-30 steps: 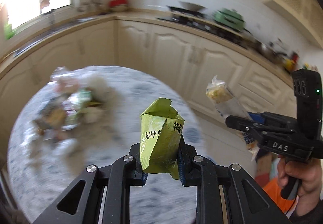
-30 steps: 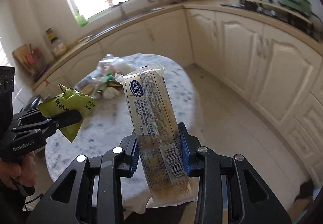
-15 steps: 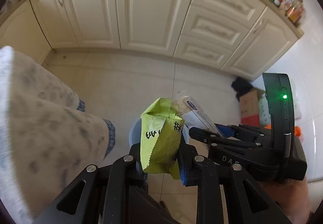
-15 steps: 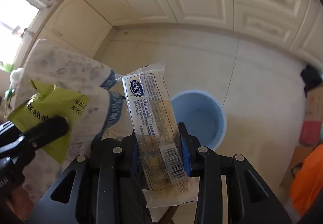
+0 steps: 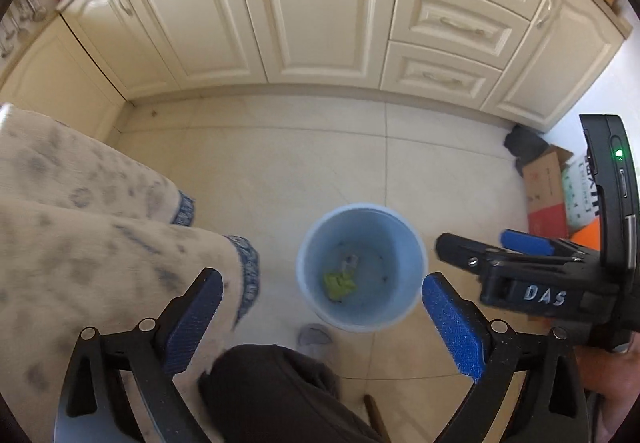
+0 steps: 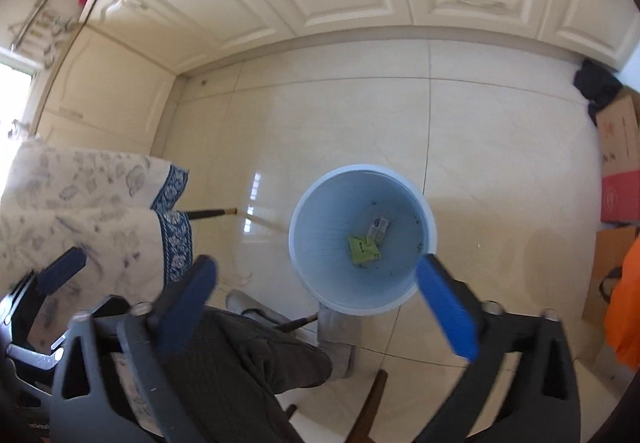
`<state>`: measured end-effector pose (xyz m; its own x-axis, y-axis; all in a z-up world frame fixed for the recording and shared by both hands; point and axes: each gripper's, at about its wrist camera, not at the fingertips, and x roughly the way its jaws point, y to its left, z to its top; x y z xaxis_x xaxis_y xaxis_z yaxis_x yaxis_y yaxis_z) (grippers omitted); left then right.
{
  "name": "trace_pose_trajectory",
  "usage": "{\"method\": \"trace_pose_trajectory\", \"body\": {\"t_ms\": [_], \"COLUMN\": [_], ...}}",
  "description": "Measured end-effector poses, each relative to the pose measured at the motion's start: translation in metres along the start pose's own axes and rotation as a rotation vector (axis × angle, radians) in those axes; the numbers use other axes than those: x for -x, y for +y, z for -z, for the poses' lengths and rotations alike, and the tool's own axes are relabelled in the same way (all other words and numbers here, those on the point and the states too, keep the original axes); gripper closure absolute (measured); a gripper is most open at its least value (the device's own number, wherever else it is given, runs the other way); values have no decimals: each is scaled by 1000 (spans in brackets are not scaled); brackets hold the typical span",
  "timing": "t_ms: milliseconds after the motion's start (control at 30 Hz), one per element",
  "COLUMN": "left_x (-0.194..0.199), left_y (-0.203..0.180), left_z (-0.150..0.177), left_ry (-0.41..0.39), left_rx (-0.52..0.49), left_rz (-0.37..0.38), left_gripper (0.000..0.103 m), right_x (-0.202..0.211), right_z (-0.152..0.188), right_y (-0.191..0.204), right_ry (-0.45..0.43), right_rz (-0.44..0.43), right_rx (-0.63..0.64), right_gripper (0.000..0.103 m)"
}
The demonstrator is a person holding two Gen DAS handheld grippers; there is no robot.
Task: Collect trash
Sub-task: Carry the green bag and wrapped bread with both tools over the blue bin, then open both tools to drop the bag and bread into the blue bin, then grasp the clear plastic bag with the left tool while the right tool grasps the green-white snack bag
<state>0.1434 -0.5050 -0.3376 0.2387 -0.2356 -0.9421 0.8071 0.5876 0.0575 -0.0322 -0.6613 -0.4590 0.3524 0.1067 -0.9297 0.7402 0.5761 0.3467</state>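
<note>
A light blue bin (image 5: 308, 291) (image 6: 298, 263) stands on the tiled floor below both grippers. The green snack wrapper (image 5: 339, 285) (image 6: 363, 249) and the clear bar wrapper (image 5: 349, 263) (image 6: 378, 227) lie on its bottom. My left gripper (image 5: 320, 281) points down over the bin, its jaws opening wide with nothing between them. My right gripper (image 6: 316, 265) hangs over the bin too, jaws opening and empty. The left wrist view also catches the right gripper (image 5: 480, 241) just right of the bin.
A table with a flowered, blue-edged cloth (image 5: 80, 223) (image 6: 80, 195) hangs at the left. A person's dark trouser leg (image 5: 272, 383) and grey shoe (image 6: 336, 335) are near the bin. Cream cabinets (image 5: 320, 3) line the back. Cardboard boxes (image 5: 546, 187) sit at the right.
Both grippers swung from over the table down above the bin and opened. The green wrapper and the clear wrapper left the jaws and now lie in the bin.
</note>
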Motion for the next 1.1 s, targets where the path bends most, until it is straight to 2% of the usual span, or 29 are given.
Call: {"method": "trace_pose_trajectory", "body": {"t_ms": [100,167,233,300,367,467,567,933,1100], "left_x": [37,69,99,133,169,222,268,377,420], "left_y": [-13,-8,-5,1,8,21,43,105,106], "left_z": [25,48,63,80,98,131,175,335,385], "left_ry": [-60,-102,-146,-210,-272,-370,-437,-566,-612], "left_rx": [30,49,73,98,128,184,254,552,652], "left_rz": [-8,-17,15,-20,-12,-30,-85,-270,-336], "left_gripper": [5,5,5,4,3,1,1,1,1], "right_x": [18,31,44,59,72,96,117,153,169], "right_z": [2,3,5,8,11,17,28,98,131], "right_y": [3,12,27,46,69,110,153,332,402], "right_ry": [-32,-53,-73,-91,-116,-158,-194,-249,-297], "right_rz": [0,-2,-9,-27,-47,-75,-112,-207,-249], "right_rx": [-31,-19,1,30,70,143,225,620,754], "right_gripper": [0,0,0,0,0,0,0,0,0]}}
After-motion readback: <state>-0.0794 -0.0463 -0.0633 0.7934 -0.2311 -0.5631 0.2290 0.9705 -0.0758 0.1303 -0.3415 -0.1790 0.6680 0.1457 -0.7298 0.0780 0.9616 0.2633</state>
